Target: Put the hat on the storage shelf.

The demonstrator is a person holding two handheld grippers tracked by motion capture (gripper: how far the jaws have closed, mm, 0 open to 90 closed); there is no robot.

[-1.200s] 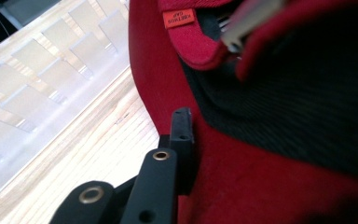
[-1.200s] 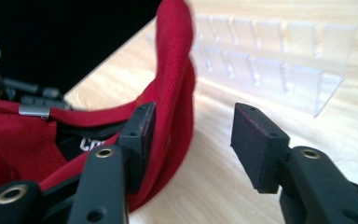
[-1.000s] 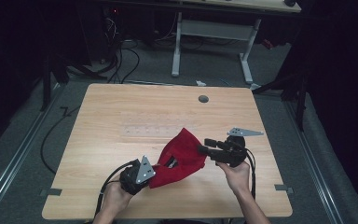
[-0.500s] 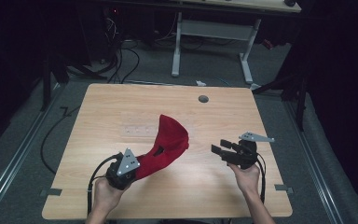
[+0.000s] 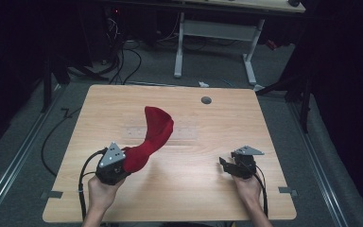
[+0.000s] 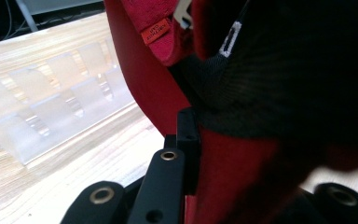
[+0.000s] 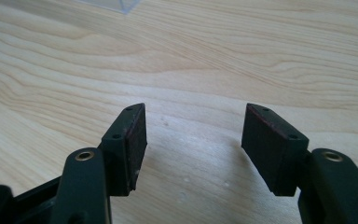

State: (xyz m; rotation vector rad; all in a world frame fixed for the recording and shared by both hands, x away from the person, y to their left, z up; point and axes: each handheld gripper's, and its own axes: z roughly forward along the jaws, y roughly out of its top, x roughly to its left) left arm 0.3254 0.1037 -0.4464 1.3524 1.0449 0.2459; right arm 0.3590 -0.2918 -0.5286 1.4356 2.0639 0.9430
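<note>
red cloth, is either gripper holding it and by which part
The left gripper is shut on the red cloth at its lower end, the rest rising above the table. The right gripper stands open, holding nothing.

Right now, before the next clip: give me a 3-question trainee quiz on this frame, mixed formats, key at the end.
1. True or false: the left gripper is shut on the red cloth.
2. What is between the pads of the right gripper? A) a fold of the cloth B) nothing, just bare table below C) a cable
3. Fill in: the free end of the cloth stands ____ the table rather than lying flat on it.

Key
1. True; the left gripper view shows the fabric pinched in the jaws.
2. B; the jaws stand apart and have just been opening.
3. Above; it rises up and away from the person.
</note>
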